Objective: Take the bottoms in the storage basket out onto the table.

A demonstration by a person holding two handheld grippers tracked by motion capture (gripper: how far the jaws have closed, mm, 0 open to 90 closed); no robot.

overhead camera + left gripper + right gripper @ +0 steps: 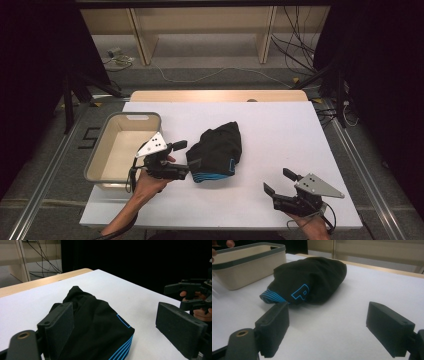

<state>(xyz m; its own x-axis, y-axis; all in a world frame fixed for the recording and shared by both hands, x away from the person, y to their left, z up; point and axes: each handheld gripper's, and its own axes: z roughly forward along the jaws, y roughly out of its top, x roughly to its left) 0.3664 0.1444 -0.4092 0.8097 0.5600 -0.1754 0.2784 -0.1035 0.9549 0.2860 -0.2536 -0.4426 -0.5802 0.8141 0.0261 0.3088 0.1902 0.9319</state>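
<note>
Here: beige bin (pixel 102 150) seemingly empty; black garment (pixel 217 150) beside it.

Both grippers are matte black. The left gripper (pixel 181 158) and the right gripper (pixel 278 181) each carry a grey three-cornered plate dotted with small holes on top, thick rectangular pads, and a black cable trailing toward the near edge.

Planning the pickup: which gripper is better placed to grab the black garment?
Left. The left gripper, jaws open, sits right at the black garment; the right gripper is farther off.
</note>
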